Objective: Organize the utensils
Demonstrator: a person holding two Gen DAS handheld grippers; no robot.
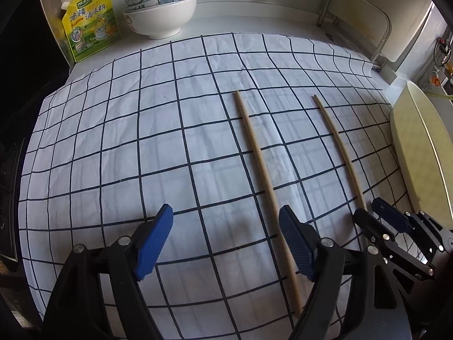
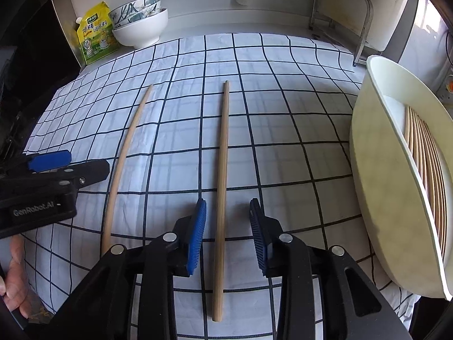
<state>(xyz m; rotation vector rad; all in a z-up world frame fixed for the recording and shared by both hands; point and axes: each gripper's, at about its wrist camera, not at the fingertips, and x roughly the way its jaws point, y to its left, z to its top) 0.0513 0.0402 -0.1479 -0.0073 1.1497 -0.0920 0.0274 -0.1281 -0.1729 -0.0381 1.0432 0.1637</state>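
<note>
Checked cloth [image 2: 283,107] over the counter, bowls stacked at the back, and I'm working low over it. My right gripper [image 2: 228,236] hangs nose-down with its jaws partly apart, one chopstick [image 2: 222,170] lying between the blue pads [image 2: 196,235] with daylight on both sides, so nothing is gripped. My left gripper [image 1: 223,240] stands wide and empty, the other chopstick [image 1: 262,164] lying just outside its right pad on the cloth. Both sticks lie roughly parallel, well apart. Off to the right sits the cream tub [image 2: 376,141] with a bundle of chopsticks [image 2: 424,158] already inside. I reckon the clean way is to drop straight down, centre the stick between the pads, close near its thick end so it doesn't swing, then lift level toward the tub.
</note>
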